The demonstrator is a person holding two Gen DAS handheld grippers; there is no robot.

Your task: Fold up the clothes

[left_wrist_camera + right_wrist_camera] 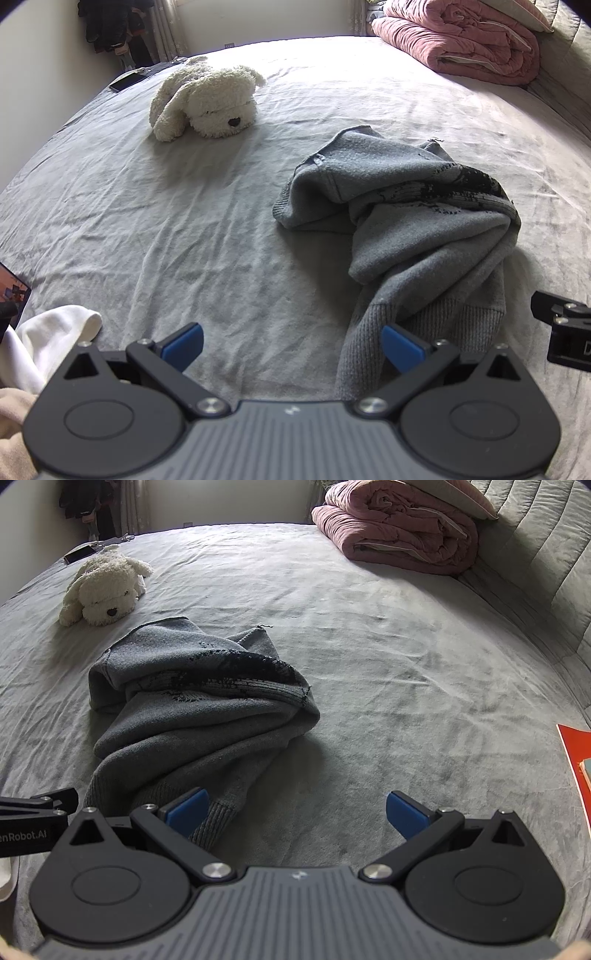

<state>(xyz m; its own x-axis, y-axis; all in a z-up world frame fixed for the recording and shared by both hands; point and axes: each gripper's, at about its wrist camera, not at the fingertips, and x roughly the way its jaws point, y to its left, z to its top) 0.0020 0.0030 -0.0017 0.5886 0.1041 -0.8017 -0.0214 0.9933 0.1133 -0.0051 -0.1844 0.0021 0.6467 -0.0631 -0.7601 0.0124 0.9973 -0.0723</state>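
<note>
Grey bed [369,657] holds a crumpled grey sweater [199,716]; left gripper [291,341], marked perhaps "enRobot.AI", and right gripper [295,812] both gape apart.

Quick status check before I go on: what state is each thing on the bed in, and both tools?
Grey sweater: crumpled in a heap, unfolded, ribbed hem toward the tools.
Left tool: open, empty, its right finger beside the hem.
Right tool: open, empty, its left finger at the hem.
Plush dog: lying flat on the bed, apart from the sweater.
Pink quilt: folded, at the far side.
White garment: bunched at the near left edge.
</note>
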